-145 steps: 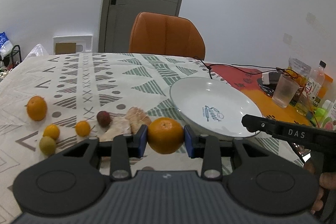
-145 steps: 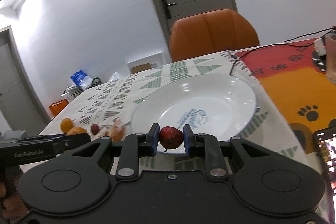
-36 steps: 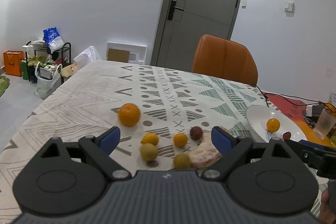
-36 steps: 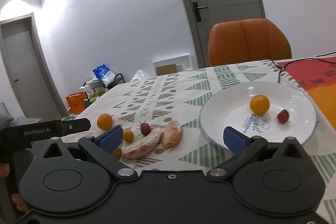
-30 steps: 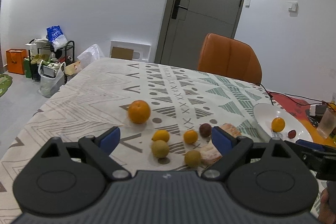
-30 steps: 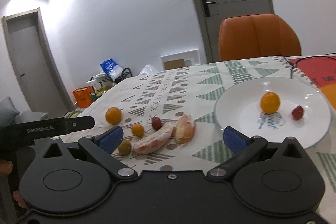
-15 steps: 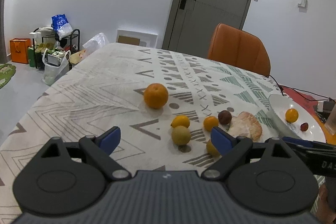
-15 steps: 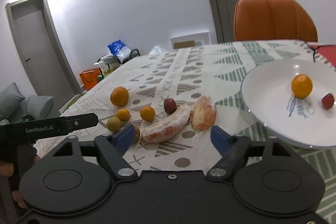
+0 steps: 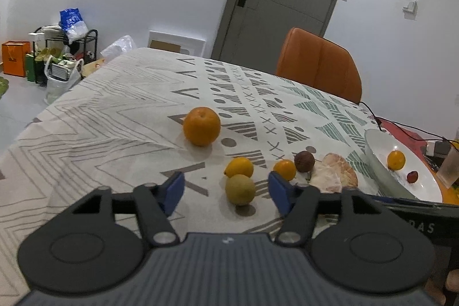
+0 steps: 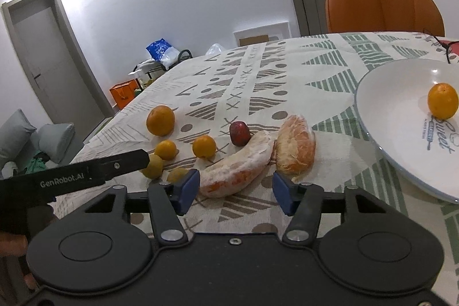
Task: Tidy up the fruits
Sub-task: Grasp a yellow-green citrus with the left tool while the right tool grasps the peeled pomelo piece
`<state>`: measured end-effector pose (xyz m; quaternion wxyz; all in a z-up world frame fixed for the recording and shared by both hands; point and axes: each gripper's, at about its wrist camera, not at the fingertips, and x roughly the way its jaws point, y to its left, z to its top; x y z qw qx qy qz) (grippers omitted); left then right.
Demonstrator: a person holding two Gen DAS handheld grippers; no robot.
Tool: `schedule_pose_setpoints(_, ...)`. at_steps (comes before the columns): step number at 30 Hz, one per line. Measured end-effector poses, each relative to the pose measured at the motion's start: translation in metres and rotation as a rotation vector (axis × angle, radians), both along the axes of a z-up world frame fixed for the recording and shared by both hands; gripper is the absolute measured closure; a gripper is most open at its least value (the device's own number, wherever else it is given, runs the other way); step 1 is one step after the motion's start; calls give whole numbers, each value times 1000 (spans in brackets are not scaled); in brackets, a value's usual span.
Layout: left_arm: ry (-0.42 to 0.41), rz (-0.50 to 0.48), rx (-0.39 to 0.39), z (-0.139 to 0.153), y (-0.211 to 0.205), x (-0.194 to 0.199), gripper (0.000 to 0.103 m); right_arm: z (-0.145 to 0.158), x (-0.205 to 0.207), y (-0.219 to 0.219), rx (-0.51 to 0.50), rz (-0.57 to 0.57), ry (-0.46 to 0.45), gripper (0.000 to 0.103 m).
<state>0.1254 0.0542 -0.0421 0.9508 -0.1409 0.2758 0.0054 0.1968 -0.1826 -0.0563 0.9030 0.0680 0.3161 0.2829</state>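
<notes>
We record the counter (image 9: 114,116) first, under a patterned cloth, and take the white plate (image 10: 396,116) near its right edge as our landmark. An orange chair (image 10: 384,5) stands at the far side of the counter, behind the plate.

On the plate lie a small orange (image 10: 442,101) and, beside it, a small dark red fruit (image 9: 412,176). Every other fruit lies on the cloth to the left of the plate. Just beside the plate's rim is a peeled citrus segment (image 10: 297,146); touching that segment's left side is a longer peeled piece (image 10: 238,165). A dark red round fruit (image 10: 239,133) sits against the far end of the longer piece. Further left of the plate we count three small orange fruits, a yellow-green fruit (image 9: 240,189) and, farthest out, a large orange (image 9: 202,126).

The left claw (image 9: 226,192) is held level and low over the cloth, well left of the plate, its blue pads spread wide and empty, with the yellow-green fruit framed between them but untouched. The right claw (image 10: 235,191) is likewise level and low, nearer the plate, its pads wide apart and empty; the near end of the longer peeled piece lies between them, close to the left pad. We cannot tell whether that pad touches it.
</notes>
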Motion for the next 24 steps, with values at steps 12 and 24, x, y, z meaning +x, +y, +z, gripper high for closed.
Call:
schedule_pose_setpoints(12,33,-38,-27,-10,-1,17,74,-1,19,21,-43,-21,8,48)
schedule_pose_setpoints(24,27,-12,-40,-3,11,5,79,-2,24,45,-124,-27,-40,42)
